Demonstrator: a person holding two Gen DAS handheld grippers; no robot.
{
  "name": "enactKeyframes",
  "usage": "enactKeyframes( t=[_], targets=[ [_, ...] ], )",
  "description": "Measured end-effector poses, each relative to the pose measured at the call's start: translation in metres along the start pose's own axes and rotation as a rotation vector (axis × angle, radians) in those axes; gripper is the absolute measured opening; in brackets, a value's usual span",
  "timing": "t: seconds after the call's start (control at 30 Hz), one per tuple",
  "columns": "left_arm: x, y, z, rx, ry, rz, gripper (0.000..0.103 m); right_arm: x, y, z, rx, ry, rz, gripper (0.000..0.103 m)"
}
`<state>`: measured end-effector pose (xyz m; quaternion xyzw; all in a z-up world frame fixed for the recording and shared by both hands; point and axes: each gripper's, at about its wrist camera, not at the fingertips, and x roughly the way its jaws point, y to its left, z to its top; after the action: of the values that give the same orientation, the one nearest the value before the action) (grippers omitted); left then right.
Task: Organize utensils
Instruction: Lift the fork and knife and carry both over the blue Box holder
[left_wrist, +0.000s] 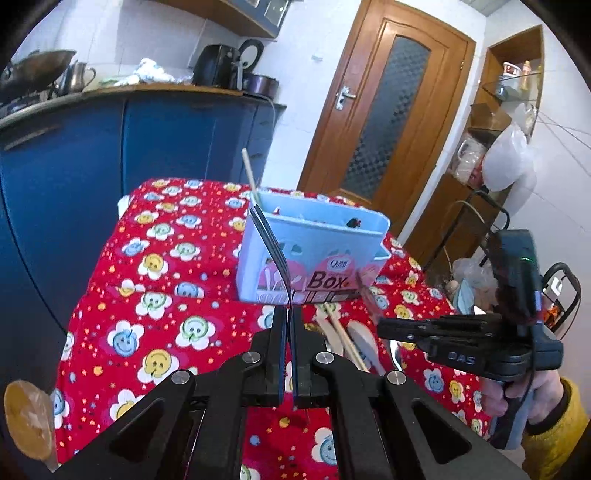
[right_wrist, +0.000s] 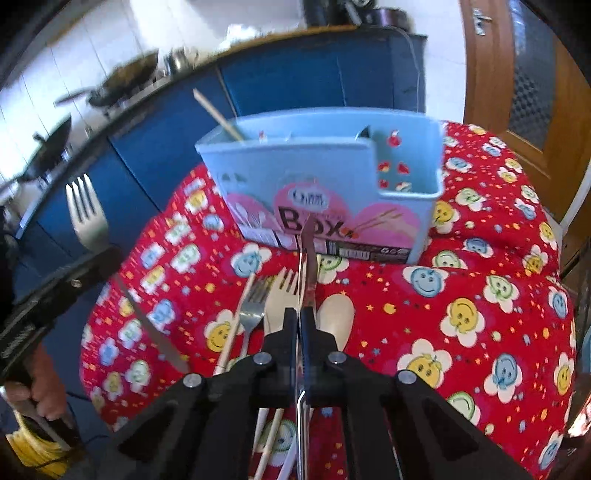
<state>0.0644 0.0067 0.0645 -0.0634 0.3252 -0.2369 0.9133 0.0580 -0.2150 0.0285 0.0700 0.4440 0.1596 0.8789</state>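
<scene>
A light blue utensil box (left_wrist: 314, 251) marked "Box" stands on the red flowered tablecloth (left_wrist: 166, 295); one chopstick (left_wrist: 249, 171) leans in its left end. My left gripper (left_wrist: 289, 317) is shut on a steel fork (left_wrist: 271, 251), seen edge-on, tines up by the box's left corner; the fork (right_wrist: 86, 214) also shows in the right wrist view. My right gripper (right_wrist: 298, 317) is shut on a table knife (right_wrist: 307, 266), blade pointing at the box (right_wrist: 325, 177). On the cloth below lie a fork (right_wrist: 255, 302), a wooden fork (right_wrist: 279, 306), a wooden spoon (right_wrist: 336, 317), a chopstick (right_wrist: 236, 325) and a knife (right_wrist: 151, 325).
Blue kitchen cabinets (left_wrist: 74, 166) with woks and kettles stand behind the table. A wooden door (left_wrist: 384, 122) and a shelf with bags (left_wrist: 491, 155) are to the right. The right gripper's body (left_wrist: 480, 343) hovers at the table's right side.
</scene>
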Motion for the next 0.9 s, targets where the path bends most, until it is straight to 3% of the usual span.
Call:
enactKeyframes(
  t=[0.2, 0.6, 0.9],
  targets=[
    [-0.013, -0.01, 0.013, 0.021, -0.075, 0.01, 0.002, -0.037, -0.003, -0.016, 0.047, -0.178, 0.055, 0.004],
    [-0.018, -0.02, 0.077, 0.03, -0.192, 0.067, 0.002, -0.09, 0.005, -0.007, 0.003, -0.492, -0.029, 0.004],
    [0.001, -0.035, 0.121, 0.086, -0.285, 0.128, 0.002, -0.108, -0.008, 0.026, -0.026, -0.609, -0.092, 0.004]
  ],
)
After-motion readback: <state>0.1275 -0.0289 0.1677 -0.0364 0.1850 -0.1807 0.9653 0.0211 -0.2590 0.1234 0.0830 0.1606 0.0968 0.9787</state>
